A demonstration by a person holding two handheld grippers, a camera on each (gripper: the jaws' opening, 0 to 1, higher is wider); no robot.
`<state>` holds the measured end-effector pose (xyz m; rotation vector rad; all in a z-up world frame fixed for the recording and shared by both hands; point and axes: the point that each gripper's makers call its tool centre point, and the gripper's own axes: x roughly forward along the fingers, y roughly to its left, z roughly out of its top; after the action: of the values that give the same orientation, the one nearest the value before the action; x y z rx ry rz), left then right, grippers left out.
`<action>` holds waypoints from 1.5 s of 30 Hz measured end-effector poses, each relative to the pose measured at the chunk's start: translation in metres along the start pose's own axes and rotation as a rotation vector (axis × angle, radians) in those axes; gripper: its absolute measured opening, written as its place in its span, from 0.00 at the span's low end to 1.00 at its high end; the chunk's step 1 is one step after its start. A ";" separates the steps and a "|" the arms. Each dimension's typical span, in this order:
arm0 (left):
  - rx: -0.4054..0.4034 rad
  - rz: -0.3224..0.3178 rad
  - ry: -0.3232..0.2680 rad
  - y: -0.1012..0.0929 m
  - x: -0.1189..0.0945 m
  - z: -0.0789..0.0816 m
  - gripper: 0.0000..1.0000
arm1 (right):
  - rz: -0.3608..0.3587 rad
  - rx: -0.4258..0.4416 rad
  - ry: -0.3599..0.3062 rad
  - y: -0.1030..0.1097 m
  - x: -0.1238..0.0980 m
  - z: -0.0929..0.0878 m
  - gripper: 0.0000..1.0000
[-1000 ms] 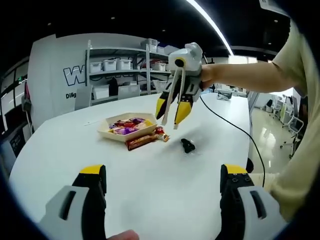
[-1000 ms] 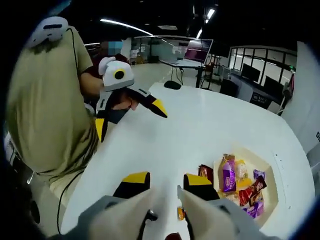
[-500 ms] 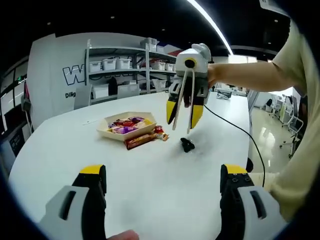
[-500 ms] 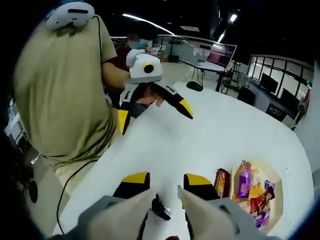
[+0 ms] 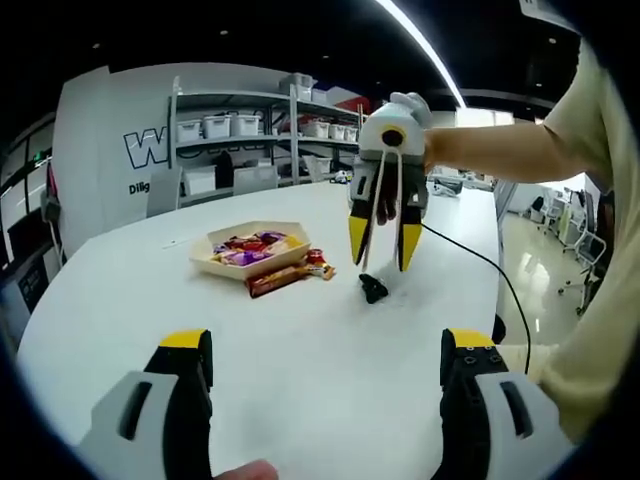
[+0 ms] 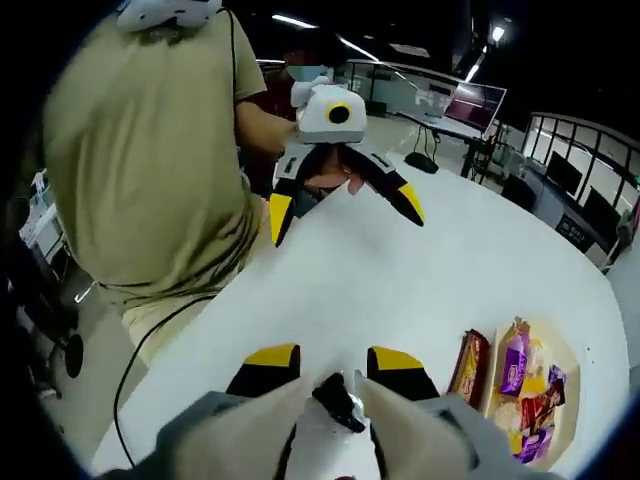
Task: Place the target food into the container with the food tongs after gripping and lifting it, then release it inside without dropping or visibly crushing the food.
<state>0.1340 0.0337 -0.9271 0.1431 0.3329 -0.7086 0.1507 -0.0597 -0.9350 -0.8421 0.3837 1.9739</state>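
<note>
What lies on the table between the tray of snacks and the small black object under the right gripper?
In the left gripper view, two wrapped snack bars lie beside the tray, then bare table up to the black object below the right gripper.

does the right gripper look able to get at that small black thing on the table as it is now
Probably yes: the right gripper hangs just above the black object with its jaws apart, and the white table around it is bare.

Large partial "W" lettering on the back wall (image 5: 110,130).
</note>
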 end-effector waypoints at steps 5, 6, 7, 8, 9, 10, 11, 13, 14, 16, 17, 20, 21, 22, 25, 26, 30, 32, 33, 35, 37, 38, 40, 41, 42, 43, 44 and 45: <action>0.000 -0.002 0.005 -0.001 0.002 -0.001 0.92 | 0.015 -0.011 0.017 0.002 0.004 -0.005 0.22; 0.001 -0.002 0.006 -0.001 0.002 -0.001 0.92 | 0.018 -0.009 0.017 0.002 0.004 -0.006 0.22; 0.001 -0.002 0.008 -0.001 0.002 -0.002 0.92 | 0.022 -0.006 0.019 0.002 0.004 -0.007 0.22; 0.001 -0.002 0.009 -0.001 0.002 -0.002 0.92 | 0.023 -0.013 0.029 0.001 0.005 -0.010 0.22; 0.001 -0.002 0.009 -0.001 0.002 -0.002 0.92 | 0.027 -0.009 0.036 0.001 0.005 -0.012 0.22; 0.000 -0.002 0.010 -0.001 0.002 -0.002 0.92 | 0.032 -0.012 0.041 0.002 0.006 -0.012 0.22; 0.001 -0.002 0.011 -0.001 0.002 -0.002 0.92 | 0.038 -0.014 0.048 0.003 0.006 -0.013 0.22; 0.001 -0.002 0.013 -0.001 0.002 -0.003 0.92 | 0.042 -0.015 0.047 0.002 0.007 -0.013 0.22; 0.001 -0.002 0.014 -0.001 0.003 -0.003 0.92 | 0.044 -0.018 0.050 0.002 0.007 -0.014 0.22; 0.002 -0.001 0.016 -0.001 0.003 -0.003 0.92 | 0.052 -0.021 0.063 0.002 0.009 -0.017 0.22; 0.002 -0.001 0.016 -0.001 0.003 -0.003 0.92 | 0.057 -0.024 0.065 0.002 0.010 -0.018 0.22; 0.004 -0.001 0.019 0.000 0.003 -0.003 0.92 | 0.067 -0.031 0.075 0.002 0.011 -0.019 0.22; 0.005 -0.001 0.020 0.000 0.003 -0.003 0.92 | 0.070 -0.035 0.078 0.002 0.011 -0.020 0.22; 0.005 0.000 0.020 0.000 0.003 -0.003 0.92 | 0.075 -0.038 0.081 0.003 0.012 -0.020 0.22; 0.006 0.001 0.022 0.000 0.003 -0.002 0.92 | 0.084 -0.037 0.091 0.002 0.014 -0.024 0.22; 0.007 0.001 0.022 0.000 0.003 -0.002 0.92 | 0.091 -0.039 0.098 0.003 0.014 -0.026 0.22; 0.006 0.001 0.022 0.000 0.003 -0.002 0.92 | 0.083 -0.025 0.089 0.002 0.014 -0.026 0.22; 0.007 0.000 0.022 0.000 0.003 -0.002 0.92 | 0.062 0.000 0.076 0.000 0.014 -0.026 0.22; 0.007 0.000 0.022 0.000 0.003 -0.002 0.92 | 0.056 0.005 0.074 -0.001 0.014 -0.026 0.22; 0.007 -0.001 0.022 0.001 0.004 -0.002 0.92 | 0.019 0.043 0.065 -0.004 0.013 -0.027 0.22; 0.007 -0.001 0.019 0.001 0.004 -0.001 0.92 | -0.028 0.084 0.055 -0.010 0.012 -0.028 0.22; 0.005 -0.001 0.019 0.001 0.004 -0.001 0.92 | -0.036 0.095 0.052 -0.011 0.012 -0.029 0.22; 0.007 -0.002 0.020 0.001 0.004 -0.001 0.92 | -0.058 0.122 0.038 -0.013 0.012 -0.027 0.22; 0.007 -0.003 0.021 0.000 0.004 -0.002 0.92 | -0.084 0.159 0.031 -0.015 0.012 -0.028 0.22; 0.007 -0.003 0.020 0.000 0.004 -0.002 0.92 | -0.088 0.155 0.027 -0.015 0.011 -0.028 0.22; 0.006 -0.003 0.019 0.000 0.004 -0.002 0.92 | -0.107 0.171 0.025 -0.016 0.012 -0.028 0.22; 0.005 -0.003 0.019 0.000 0.004 -0.002 0.92 | -0.127 0.210 0.023 -0.017 0.011 -0.028 0.22; 0.005 -0.002 0.018 0.000 0.004 -0.002 0.92 | -0.145 0.232 0.024 -0.018 0.010 -0.029 0.22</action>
<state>0.1364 0.0322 -0.9306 0.1539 0.3490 -0.7107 0.1744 -0.0597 -0.9616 -0.7244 0.5397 1.7480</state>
